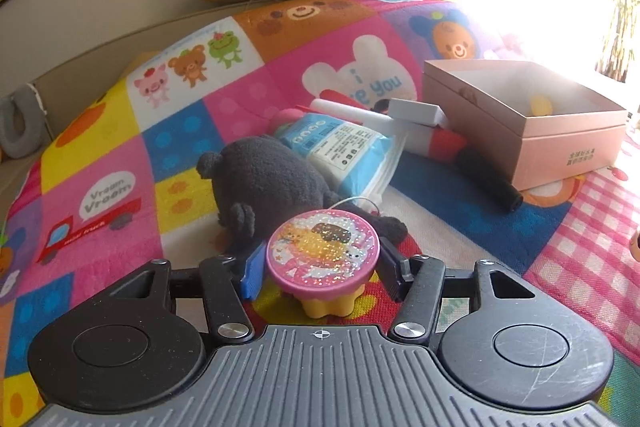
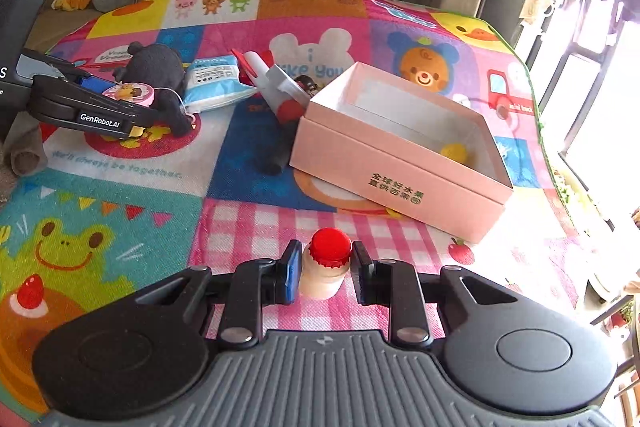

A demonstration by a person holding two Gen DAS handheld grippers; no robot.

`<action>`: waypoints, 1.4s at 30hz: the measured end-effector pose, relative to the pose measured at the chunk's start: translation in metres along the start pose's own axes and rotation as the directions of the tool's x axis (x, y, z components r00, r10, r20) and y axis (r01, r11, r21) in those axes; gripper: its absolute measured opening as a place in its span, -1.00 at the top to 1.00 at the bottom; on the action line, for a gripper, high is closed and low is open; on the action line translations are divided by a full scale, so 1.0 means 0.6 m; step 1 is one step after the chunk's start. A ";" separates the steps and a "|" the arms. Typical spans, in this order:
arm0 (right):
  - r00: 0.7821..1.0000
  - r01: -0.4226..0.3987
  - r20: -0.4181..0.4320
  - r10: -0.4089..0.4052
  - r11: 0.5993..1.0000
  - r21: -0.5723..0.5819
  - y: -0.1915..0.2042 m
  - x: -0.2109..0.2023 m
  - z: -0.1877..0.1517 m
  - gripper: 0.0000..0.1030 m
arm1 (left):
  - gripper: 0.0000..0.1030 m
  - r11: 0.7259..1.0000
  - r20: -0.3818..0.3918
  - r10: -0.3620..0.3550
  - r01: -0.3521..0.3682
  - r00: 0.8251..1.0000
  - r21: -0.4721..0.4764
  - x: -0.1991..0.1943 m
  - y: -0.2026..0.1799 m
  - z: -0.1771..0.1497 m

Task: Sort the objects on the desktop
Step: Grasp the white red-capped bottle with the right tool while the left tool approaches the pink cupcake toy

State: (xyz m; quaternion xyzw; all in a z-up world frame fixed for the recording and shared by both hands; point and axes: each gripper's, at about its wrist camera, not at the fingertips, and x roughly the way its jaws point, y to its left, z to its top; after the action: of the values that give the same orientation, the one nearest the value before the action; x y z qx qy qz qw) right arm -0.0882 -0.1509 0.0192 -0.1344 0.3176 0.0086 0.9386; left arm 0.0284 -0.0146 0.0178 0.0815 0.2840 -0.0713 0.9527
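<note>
Now: left gripper (image 1: 322, 267) clamped on glittery pink round toy (image 1: 322, 251) | right gripper (image 2: 326, 271) pinching red-capped little bottle (image 2: 326, 265) | pink box (image 2: 400, 163) open-topped

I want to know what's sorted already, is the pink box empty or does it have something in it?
Not empty: the open pink box has one small yellow object near its front right corner; the rest of its floor looks bare.
</note>
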 end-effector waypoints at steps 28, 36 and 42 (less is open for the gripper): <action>1.000 -0.010 -0.023 0.014 0.989 0.150 -0.031 -0.001 -0.061 -0.49 | -0.99 0.960 -0.373 -0.236 0.274 0.897 0.052 -0.037 -0.157 -0.008; 0.992 -0.033 -0.107 0.070 0.949 0.315 -0.069 0.019 -0.065 -0.96 | -1.00 0.958 -0.398 -0.238 0.280 0.886 0.052 -0.034 -0.157 -0.005; 0.991 -0.036 -0.111 0.075 0.949 0.312 -0.067 0.019 -0.068 -1.00 | -1.00 0.960 -0.399 -0.231 0.274 0.887 0.054 -0.034 -0.155 -0.005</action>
State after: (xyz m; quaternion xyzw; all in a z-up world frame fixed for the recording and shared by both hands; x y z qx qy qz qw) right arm -0.0993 -0.2007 -0.0088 0.0229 0.3752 -0.0230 0.9264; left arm -0.0070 -0.1028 0.0160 0.1080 0.4714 -0.1925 0.8539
